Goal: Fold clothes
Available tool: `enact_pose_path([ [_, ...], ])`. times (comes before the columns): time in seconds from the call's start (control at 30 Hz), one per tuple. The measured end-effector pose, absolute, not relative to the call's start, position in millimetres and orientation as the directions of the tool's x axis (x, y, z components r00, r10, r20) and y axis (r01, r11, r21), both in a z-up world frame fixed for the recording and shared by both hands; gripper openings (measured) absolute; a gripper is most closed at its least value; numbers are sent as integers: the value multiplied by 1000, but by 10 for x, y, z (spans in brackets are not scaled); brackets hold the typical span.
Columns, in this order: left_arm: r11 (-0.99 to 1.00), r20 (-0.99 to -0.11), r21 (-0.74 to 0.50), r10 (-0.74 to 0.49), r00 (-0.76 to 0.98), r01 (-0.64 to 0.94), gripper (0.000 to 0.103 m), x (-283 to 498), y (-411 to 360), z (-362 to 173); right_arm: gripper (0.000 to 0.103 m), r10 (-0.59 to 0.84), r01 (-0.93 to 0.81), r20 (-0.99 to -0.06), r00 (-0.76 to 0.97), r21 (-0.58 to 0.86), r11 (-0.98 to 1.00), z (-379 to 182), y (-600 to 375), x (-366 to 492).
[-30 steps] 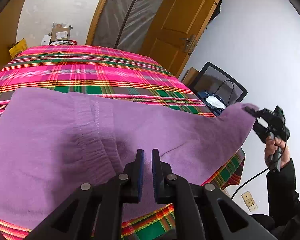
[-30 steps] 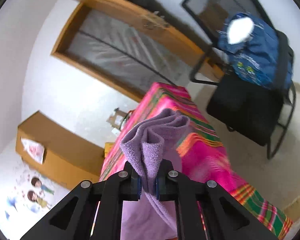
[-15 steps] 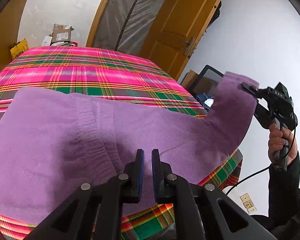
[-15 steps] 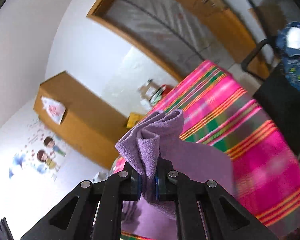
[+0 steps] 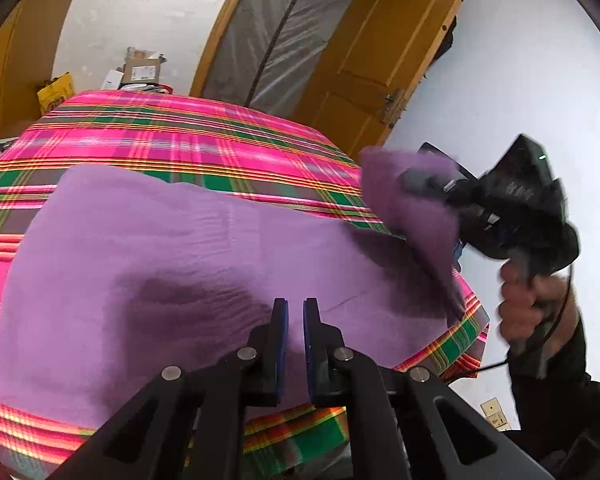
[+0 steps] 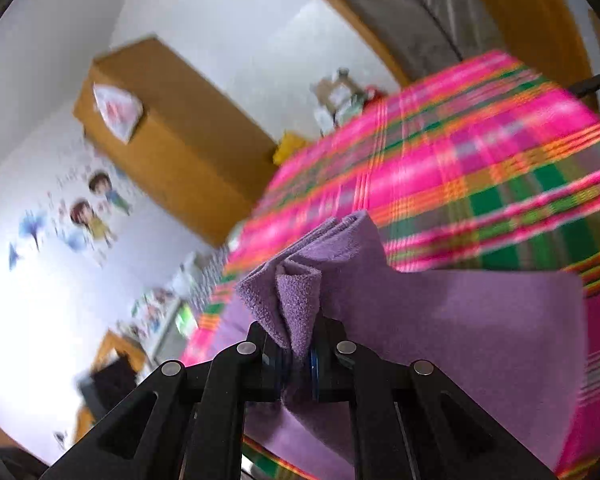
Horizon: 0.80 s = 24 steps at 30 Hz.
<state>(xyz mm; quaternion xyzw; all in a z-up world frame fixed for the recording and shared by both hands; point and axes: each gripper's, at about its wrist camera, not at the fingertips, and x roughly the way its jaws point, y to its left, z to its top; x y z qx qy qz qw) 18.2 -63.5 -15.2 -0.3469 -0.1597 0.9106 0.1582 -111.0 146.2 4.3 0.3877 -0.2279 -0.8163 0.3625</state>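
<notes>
— Fingers (image 6: 278,344) of the right gripper (image 6: 296,360): clamped on a bunched corner of the soft purple fleece garment (image 6: 440,320), cloth pinched right between the pads.
— And the left gripper (image 5: 295,344)?
— Nearly closed, narrow slot between the blue-edged pads; purple cloth seen through the slot, but impossible to say whether pinched or merely behind. Angled downward over the near edge of the garment.
— Garment itself?
— Spread flat across the pink-and-green plaid tablecloth (image 5: 188,140), except the far-right corner, lifted clear and carried inward above the rest.
— Step in hand?
— Probably the first fold: corner being brought across over the body of the cloth.
— Needed next?
— Likely carrying the corner further over, lowering it onto the flat part, edges aligned, then releasing.
— Pose of the hand (image 5: 528,304)?
— Wrapped round the grip of the right gripper, raised beside the table's right edge, dark sleeve (image 5: 572,384) below, cable trailing down.
</notes>
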Motion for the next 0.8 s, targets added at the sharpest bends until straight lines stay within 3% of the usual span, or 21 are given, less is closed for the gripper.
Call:
enact_pose_path([
  [0.17,-904,-584,-401,375,-720,-146,7,241,-734,-162,14,-730,433,-598,-330,591,-681,-389,1034,-1119],
  [0.23,-905,-587,-402,369,-721,-136,7,249,-759,-173,22,-718,444,-635,-285,576,-686,-504,931,-1089],
  [0.3,-906,-588,-403,366,-721,-131,7,251,-762,-186,35,-722,460,-637,-271,573,-678,-530,901,-1037],
  [0.4,-905,-585,-405,368,-722,-132,7,238,-756,-186,43,-742,491,-622,-251,578,-651,-483,892,-958],
  [0.63,-897,-583,-419,386,-715,-143,7,185,-735,-198,46,-769,558,-620,-159,586,-588,-474,840,-717],
  [0.8,-890,-589,-425,411,-696,-165,7,83,-606,-182,46,-789,529,-564,-243,605,-595,-366,1130,-698],
])
